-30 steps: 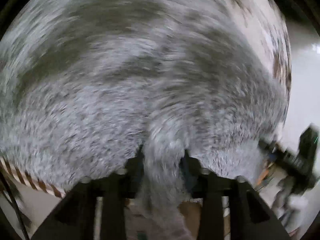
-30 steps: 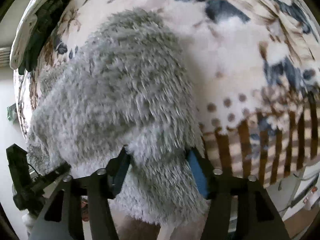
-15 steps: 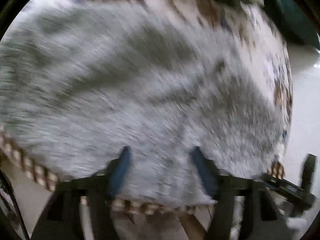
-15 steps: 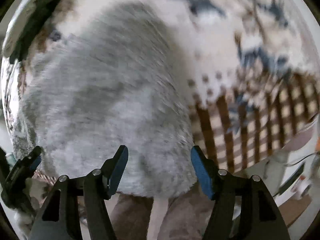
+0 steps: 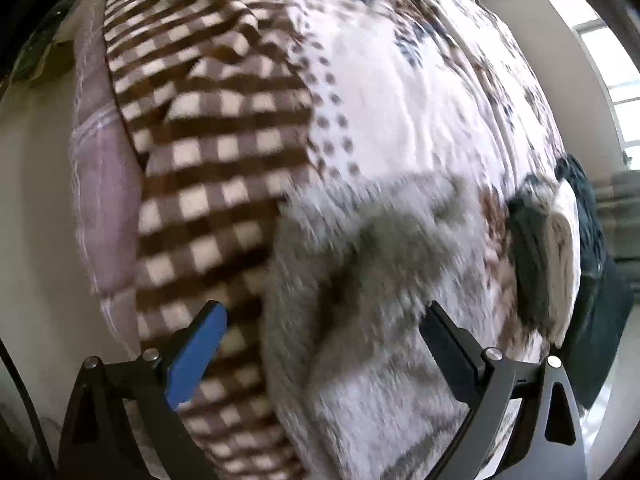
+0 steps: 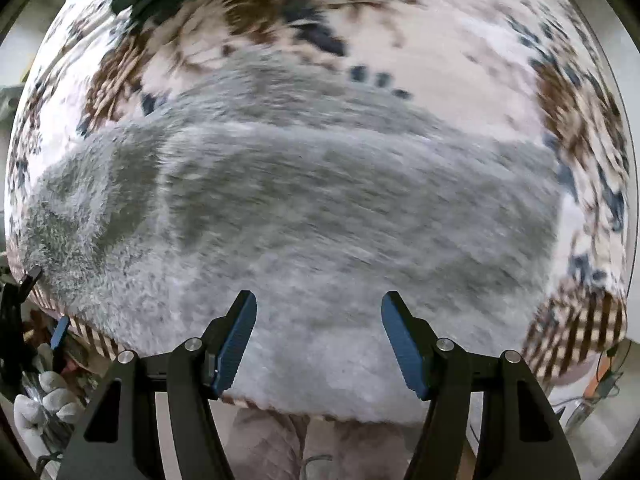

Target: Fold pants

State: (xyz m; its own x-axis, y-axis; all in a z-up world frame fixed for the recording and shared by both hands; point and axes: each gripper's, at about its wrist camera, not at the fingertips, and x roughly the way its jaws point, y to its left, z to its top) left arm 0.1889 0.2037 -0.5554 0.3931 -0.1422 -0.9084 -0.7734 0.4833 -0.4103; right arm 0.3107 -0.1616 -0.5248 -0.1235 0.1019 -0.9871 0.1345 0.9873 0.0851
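Observation:
The grey fluffy pants (image 6: pixel 304 208) lie folded on a patterned blanket (image 6: pixel 460 40), spread wide across the right wrist view. In the left wrist view the pants (image 5: pixel 360 300) run from the centre to the bottom edge. My left gripper (image 5: pixel 322 324) is open and empty, its fingers wide apart above the pants' left edge. My right gripper (image 6: pixel 318 316) is open and empty, hovering over the near edge of the pants. The left gripper's blue pad (image 6: pixel 60 332) shows at the far left of the right wrist view.
The blanket has a brown checked border (image 5: pixel 208 152) and a white floral middle (image 5: pixel 400 80). A stack of dark and white folded clothes (image 5: pixel 556 252) lies at the right. A pink quilted mattress edge (image 5: pixel 104 184) shows at the left. A window (image 5: pixel 612 60) is behind.
Both grippers have let go of the pants and opened. The pants now lie flat on the blanket. The left gripper has swung left, bringing the checked border into view.

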